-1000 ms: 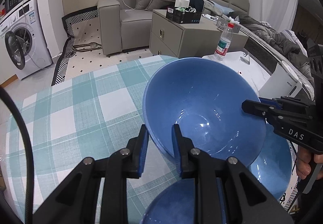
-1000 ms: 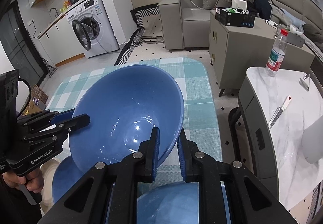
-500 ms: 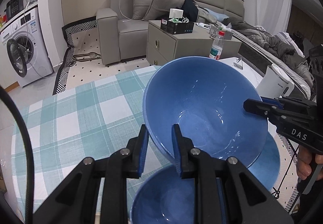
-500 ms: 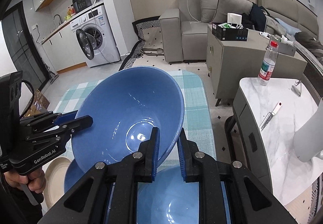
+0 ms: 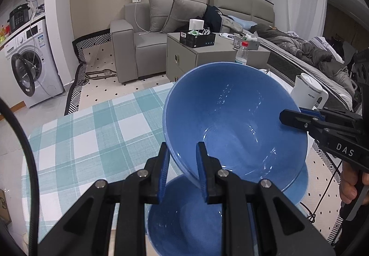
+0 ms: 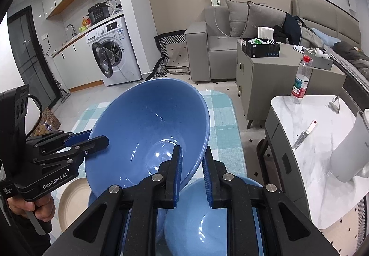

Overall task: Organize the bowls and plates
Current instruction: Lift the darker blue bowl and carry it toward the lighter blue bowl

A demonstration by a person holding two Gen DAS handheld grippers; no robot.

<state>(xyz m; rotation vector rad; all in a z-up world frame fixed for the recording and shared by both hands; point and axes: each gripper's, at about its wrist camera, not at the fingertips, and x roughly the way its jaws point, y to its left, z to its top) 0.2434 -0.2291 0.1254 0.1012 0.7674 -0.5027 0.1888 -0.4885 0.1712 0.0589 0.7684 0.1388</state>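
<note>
**Big blue bowl held aloft on two rims**

Above the checked counter (image 5: 92, 140) I have the large blue bowl (image 5: 230, 122) lifted and tilted, its mouth turned toward both cameras. My left gripper (image 5: 181, 173) pinches its rim at about 6 o'clock in the left view, one finger inside the wall and one outside. My right gripper (image 6: 192, 173) does the same on the opposite edge, at 5 o'clock of the bowl in the right view. Neither pair of jaws is spread; both are pressed onto the wall.

Below it, toward 6 o'clock, sits a smaller blue bowl (image 5: 184, 221), with another blue dish (image 5: 299, 186) under the big one's far side. A pale plate (image 6: 73, 200) lies at 8 o'clock in the right view.

I judge the big bowl to be glazed ceramic: stiff, fairly heavy, glossy and so slippery at the rim, and liable to chip if it knocks the dishes beneath. Two opposite rim grips suit it. A single pinch would let it swing.

Writing I can read: "DAS" on the right tool's body and "GenRobot.AI" on the left's. The bottle (image 6: 302, 80) has a red-and-green label, and the white kettle (image 5: 309, 92) carries small print. Both are too small to make out.
</note>
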